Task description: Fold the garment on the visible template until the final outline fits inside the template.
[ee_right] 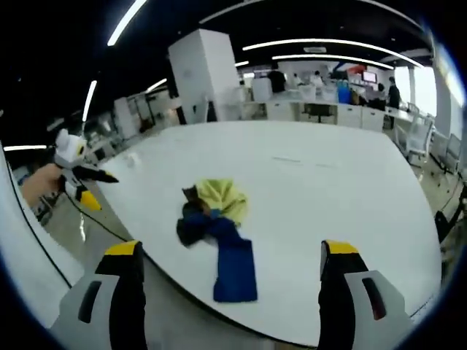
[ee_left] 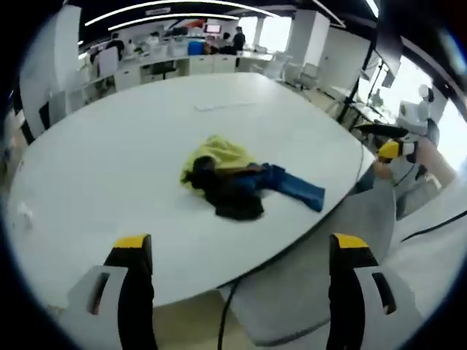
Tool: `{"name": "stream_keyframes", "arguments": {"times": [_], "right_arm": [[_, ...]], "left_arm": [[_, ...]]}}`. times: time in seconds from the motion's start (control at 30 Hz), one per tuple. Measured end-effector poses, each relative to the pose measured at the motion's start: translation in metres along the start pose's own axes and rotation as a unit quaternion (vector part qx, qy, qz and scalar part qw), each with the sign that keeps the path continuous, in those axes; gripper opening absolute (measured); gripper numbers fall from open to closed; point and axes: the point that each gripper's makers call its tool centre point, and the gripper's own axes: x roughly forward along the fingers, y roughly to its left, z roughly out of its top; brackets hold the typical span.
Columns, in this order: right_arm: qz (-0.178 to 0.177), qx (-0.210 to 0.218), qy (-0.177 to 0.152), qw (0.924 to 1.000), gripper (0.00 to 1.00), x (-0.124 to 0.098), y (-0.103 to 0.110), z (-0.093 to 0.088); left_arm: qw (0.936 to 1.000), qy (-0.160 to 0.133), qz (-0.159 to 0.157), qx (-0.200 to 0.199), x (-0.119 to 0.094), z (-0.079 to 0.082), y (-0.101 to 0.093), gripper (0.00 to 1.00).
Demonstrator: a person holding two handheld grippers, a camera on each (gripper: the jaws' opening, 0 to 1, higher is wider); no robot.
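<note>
Both tools, left tool and right tool, hang with jaws apart, holding nothing, back from the counter. The garment lies bunched near the counter's near edge, so a careless tug risks dragging it overboard; no template outline is discernible.

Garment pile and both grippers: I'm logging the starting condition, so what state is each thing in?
Yellow garment: crumpled, unfolded, on the white round table.
Dark garment: bunched, lying against the yellow one.
Blue garment: stretched out towards the table edge, touching the dark one.
Left gripper: open, empty, away from the pile.
Right gripper: open, empty, away from the pile.
</note>
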Motion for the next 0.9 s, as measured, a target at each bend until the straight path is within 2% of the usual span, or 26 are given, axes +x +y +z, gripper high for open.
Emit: {"name": "stream_keyframes", "arguments": {"times": [0.4,0.9], "right_arm": [[0.001,0.008,0.010,0.9999,1.00,0.001,0.004,-0.010],[-0.003,0.009,0.010,0.9999,1.00,0.001,0.002,-0.009]], "left_arm": [[0.9999,0.009,-0.005,0.001,0.006,-0.003,0.002,0.97],[0.9999,0.009,-0.010,0.004,0.012,0.000,0.003,0.95]]}}
